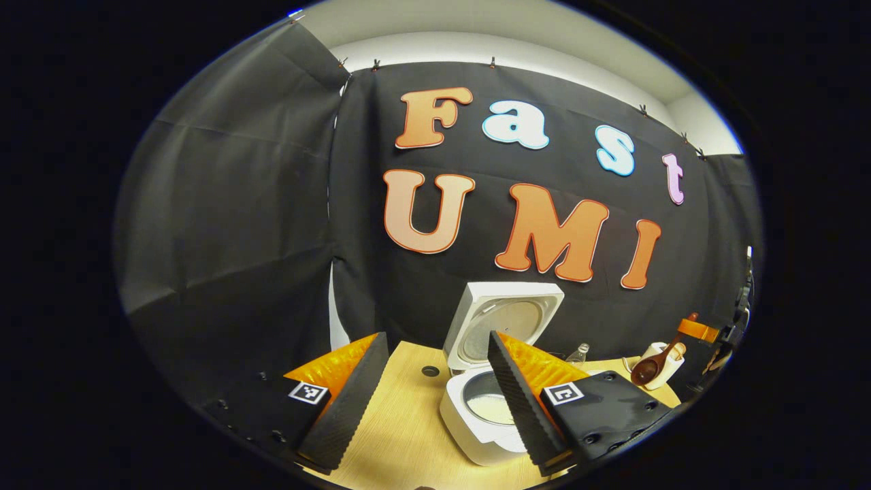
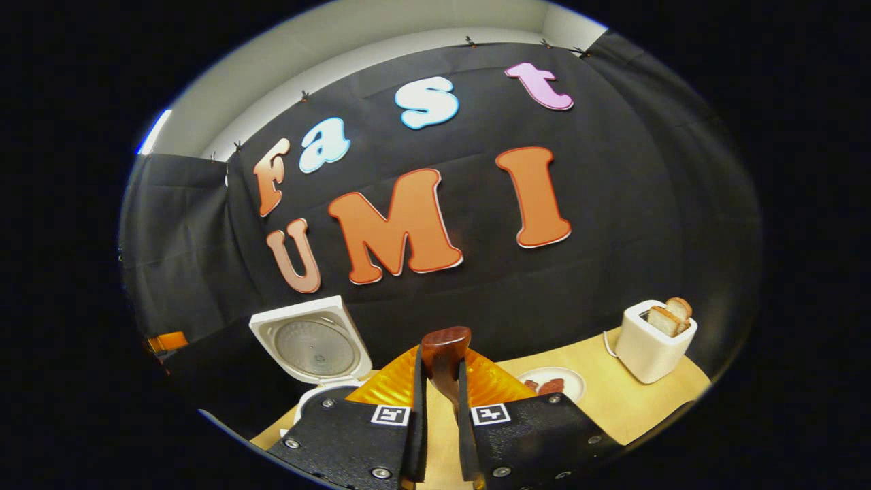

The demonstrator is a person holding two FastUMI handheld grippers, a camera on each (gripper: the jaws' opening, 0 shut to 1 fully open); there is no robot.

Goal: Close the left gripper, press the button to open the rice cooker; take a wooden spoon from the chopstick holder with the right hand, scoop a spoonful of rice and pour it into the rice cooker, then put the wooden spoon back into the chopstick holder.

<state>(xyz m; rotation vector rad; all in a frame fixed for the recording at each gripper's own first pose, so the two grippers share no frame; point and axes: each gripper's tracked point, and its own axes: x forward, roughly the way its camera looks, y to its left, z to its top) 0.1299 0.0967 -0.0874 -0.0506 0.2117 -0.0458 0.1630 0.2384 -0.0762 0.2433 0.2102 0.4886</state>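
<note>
Rice cooker [image 1: 484, 381] sits on my desk [image 1: 401, 415] with its lid up, just beyond my left tongs [image 1: 430, 398], whose fingers stand wide apart. That view also catches the wooden spoon [image 1: 654, 361], bowl low, handle slanting up to the right. In the right gripper view, my right tongs [image 2: 442, 435] are clamped on its handle, beside a toaster [image 2: 652, 344] and plate [image 2: 552, 382].

Black cloth [image 1: 238, 224] hangs clipped along its top edge as the booth's wall, a pale wall [image 1: 517, 41] above it. Below stands a light wooden table [image 1: 401, 422].
</note>
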